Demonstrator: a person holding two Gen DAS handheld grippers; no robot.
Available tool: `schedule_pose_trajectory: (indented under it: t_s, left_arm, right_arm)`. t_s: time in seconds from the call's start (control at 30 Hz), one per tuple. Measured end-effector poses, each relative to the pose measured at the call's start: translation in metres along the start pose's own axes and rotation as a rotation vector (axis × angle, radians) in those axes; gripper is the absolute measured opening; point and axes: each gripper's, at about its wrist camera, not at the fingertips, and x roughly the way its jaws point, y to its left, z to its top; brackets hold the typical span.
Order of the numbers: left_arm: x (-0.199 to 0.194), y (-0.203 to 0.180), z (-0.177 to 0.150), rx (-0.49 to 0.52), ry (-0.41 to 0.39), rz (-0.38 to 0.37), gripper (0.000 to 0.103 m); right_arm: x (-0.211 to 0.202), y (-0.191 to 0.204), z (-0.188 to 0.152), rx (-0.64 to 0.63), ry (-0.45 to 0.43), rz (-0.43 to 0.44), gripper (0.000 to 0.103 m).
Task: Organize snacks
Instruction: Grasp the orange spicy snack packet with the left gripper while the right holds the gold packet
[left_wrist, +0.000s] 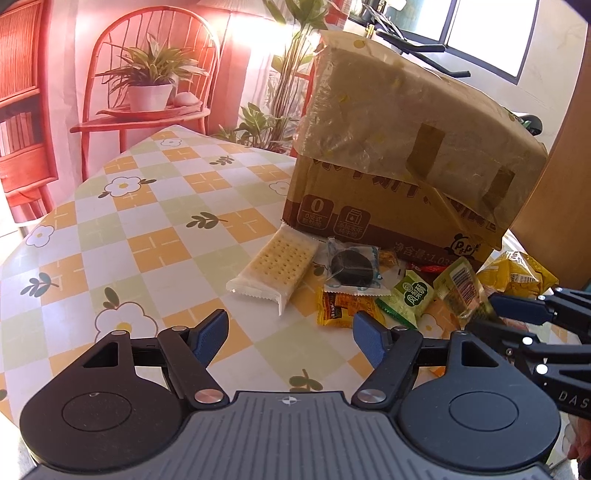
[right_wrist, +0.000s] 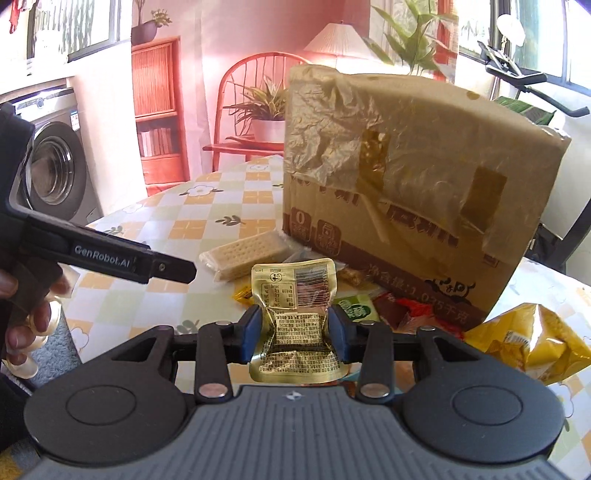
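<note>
Right gripper (right_wrist: 295, 334) was clenched on a gold packet (right_wrist: 295, 325), pads pinching its sides w/ the packet crumpled between them, lifted off the table (left_wrist: 147, 236). Left gripper (left_wrist: 290, 334) stood released, nothing between its blue pads, over bare checked cloth. Ahead of it lay the other snacks: cracker pack (left_wrist: 275, 266), dark cookie in clear wrap (left_wrist: 351, 267), orange packet (left_wrist: 341, 306), green packet (left_wrist: 408, 295), yellow bag (left_wrist: 517, 275). Behind them a taped cardboard box (left_wrist: 406, 166), shut; contents not visible. Only the right wrist view showed a washing machine (right_wrist: 55, 170) & the hand (right_wrist: 26, 317) on the left tool.
</note>
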Motion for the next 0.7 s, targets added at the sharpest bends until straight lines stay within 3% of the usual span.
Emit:
schedule_pose_trajectory:
  t_s: [0.07,0.1,0.23,0.43,0.7]
  left_arm:
    - [0.01,-0.005,0.003,0.023,0.018,-0.051,0.054]
    - [0.018,-0.008,0.006,0.02,0.032,-0.09,0.051]
    - [0.052,-0.022,0.013,0.033,0.081,-0.192,0.049]
    - [0.095,-0.027,0.021,0.037,0.104,-0.145,0.049]
    - [0.075,-0.026,0.003,0.004,0.147,-0.195,0.051]
  right_arm:
    - [-0.001,-0.009,0.0,0.014,0.001,-0.019,0.041]
    - [-0.001,-0.013,-0.001,0.019,0.003,-0.025,0.041]
    - [-0.004,-0.023,-0.005,0.044,0.0,-0.048,0.041]
    - [-0.013,-0.034,-0.009,0.064,-0.011,-0.064,0.041]
    - [-0.016,-0.043,-0.012,0.085,-0.025,-0.061,0.041]
